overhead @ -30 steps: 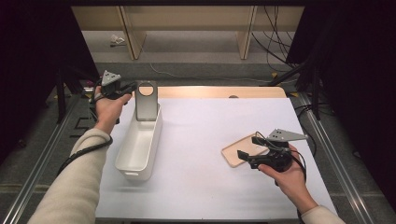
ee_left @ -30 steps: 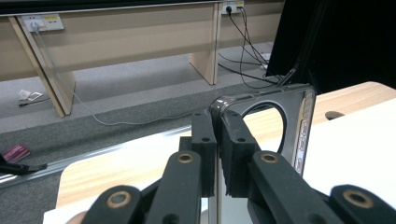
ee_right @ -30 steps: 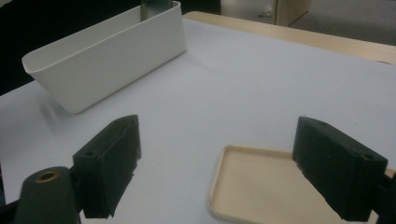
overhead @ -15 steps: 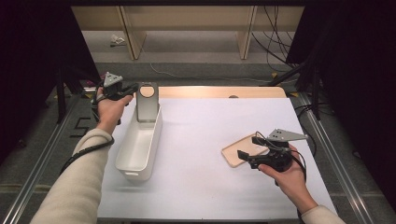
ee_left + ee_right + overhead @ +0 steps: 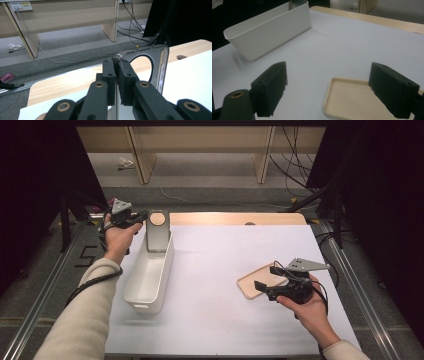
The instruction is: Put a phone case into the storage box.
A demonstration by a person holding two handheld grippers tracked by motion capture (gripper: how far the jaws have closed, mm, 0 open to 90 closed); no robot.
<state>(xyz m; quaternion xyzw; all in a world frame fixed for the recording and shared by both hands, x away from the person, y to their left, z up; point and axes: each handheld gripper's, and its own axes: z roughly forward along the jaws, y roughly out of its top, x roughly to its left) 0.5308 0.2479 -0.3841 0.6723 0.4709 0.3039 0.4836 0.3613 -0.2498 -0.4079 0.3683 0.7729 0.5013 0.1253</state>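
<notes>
The left tool (image 5: pixel 141 215) is clamped on the top edge of a flat grey metallic slab with a round hole near its top (image 5: pixel 157 231), which stands upright at the far end of a long white plastic bin (image 5: pixel 148 275). In the left gripper view the two black jaws press together on the slab's (image 5: pixel 150 62) rounded corner, and a row of small markings runs down its side edge, too small to read. The left hand (image 5: pixel 117 237) grips the tool from behind, at the far left corner of the white-covered surface (image 5: pixel 220 265), whose wooden far strip shows bare.

The right tool (image 5: pixel 264 277) is held by the right hand (image 5: pixel 307 305) near the right side of the surface, its jaws spread wide and holding nothing. They sit above a shallow pale wooden tray with rounded corners (image 5: pixel 257 282), lying flat and well apart from the bin. In the right gripper view the tray (image 5: pixel 352 100) lies between the open jaws, with the bin (image 5: pixel 269 27) farther off.

No brand or label can be read on any of these things.
</notes>
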